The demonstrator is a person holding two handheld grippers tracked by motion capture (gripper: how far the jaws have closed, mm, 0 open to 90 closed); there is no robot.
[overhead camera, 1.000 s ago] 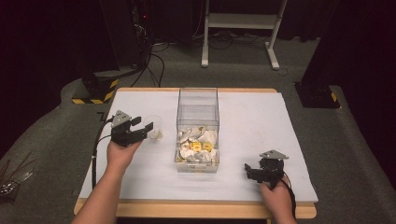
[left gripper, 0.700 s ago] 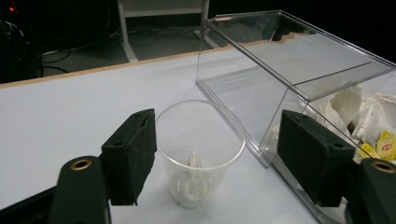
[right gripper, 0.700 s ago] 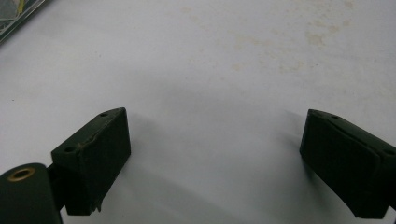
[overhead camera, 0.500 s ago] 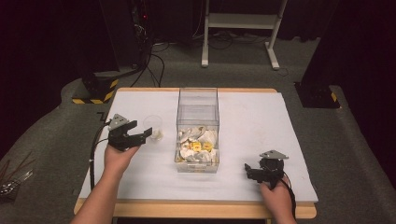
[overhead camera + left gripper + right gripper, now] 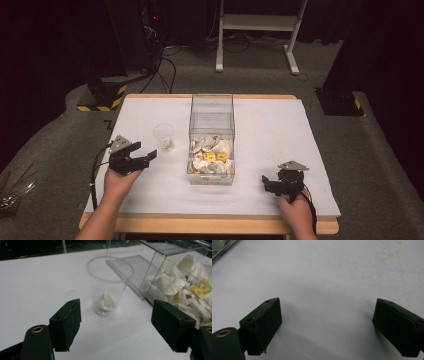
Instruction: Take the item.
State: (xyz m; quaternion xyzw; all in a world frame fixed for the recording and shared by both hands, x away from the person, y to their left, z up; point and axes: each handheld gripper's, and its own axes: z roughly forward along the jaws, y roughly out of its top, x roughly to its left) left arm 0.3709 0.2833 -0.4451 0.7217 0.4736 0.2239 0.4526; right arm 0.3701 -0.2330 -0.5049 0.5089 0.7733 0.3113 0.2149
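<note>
One clear cup (image 5: pixel 109 285), apparently holding a tea bag, is being left upright on the tabletop (image 5: pixel 150 185) just ahead of the released left tool (image 5: pixel 145 156), beside the box (image 5: pixel 212 135); the right tool (image 5: pixel 268 183) is lying open.

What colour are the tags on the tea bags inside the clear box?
Yellow tags, clearest in the left gripper view, on white tea bags.

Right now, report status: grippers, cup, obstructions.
Left gripper open, jaws just opened, nothing between them, short of the cup. Right gripper open, empty. Cup upright beside the box, tea bag inside. Nothing in the way.
</note>
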